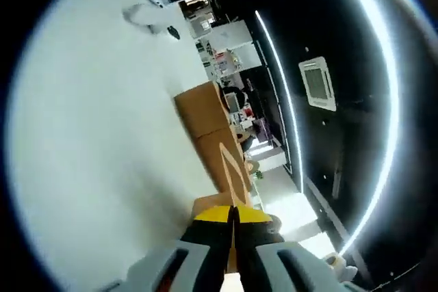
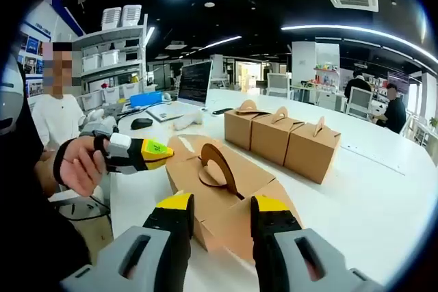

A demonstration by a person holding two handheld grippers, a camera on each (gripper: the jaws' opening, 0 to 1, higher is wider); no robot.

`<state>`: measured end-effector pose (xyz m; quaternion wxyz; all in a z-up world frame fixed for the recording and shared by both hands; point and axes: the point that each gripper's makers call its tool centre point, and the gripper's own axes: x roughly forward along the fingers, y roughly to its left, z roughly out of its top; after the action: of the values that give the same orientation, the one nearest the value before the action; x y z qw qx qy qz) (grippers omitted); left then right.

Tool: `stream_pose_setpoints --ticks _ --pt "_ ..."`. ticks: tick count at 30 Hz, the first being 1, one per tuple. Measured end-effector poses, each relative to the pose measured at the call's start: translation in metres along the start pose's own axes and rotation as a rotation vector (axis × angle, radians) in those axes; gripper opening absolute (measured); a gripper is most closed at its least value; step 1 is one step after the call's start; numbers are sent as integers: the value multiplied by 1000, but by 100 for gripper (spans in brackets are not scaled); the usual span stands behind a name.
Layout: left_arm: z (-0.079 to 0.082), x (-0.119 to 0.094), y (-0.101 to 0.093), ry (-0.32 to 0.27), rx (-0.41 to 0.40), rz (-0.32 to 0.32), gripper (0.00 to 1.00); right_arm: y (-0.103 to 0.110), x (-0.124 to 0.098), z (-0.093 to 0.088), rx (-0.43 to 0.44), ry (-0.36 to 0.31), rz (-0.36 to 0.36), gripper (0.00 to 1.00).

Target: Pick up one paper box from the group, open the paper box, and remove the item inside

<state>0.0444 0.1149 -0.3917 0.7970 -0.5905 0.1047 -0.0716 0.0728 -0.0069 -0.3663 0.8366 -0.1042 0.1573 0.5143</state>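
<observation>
The left hand-held gripper [image 2: 166, 150] pinches a flap of the open paper box [image 2: 226, 193] on the white table [image 2: 383, 189]. The right hand-held gripper [image 2: 217, 220] stands wide over it. Three closed boxes [image 2: 280, 135] sit behind.

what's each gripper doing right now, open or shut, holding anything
Left gripper: shut on a flap of the paper box.
Right gripper: open, its jaws over the same box, holding nothing.
</observation>
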Motion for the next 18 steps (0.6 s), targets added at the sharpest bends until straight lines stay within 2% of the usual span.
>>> stream_pose_setpoints --ticks 4,7,18 --pt "-3 2 5 14 -40 6 4 0 0 0 0 -2 -4 34" --pt "-6 4 9 30 -106 1 4 1 0 -1 0 0 -6 34" --pt "-12 6 14 41 -157 -5 4 1 1 -1 0 3 -3 34"
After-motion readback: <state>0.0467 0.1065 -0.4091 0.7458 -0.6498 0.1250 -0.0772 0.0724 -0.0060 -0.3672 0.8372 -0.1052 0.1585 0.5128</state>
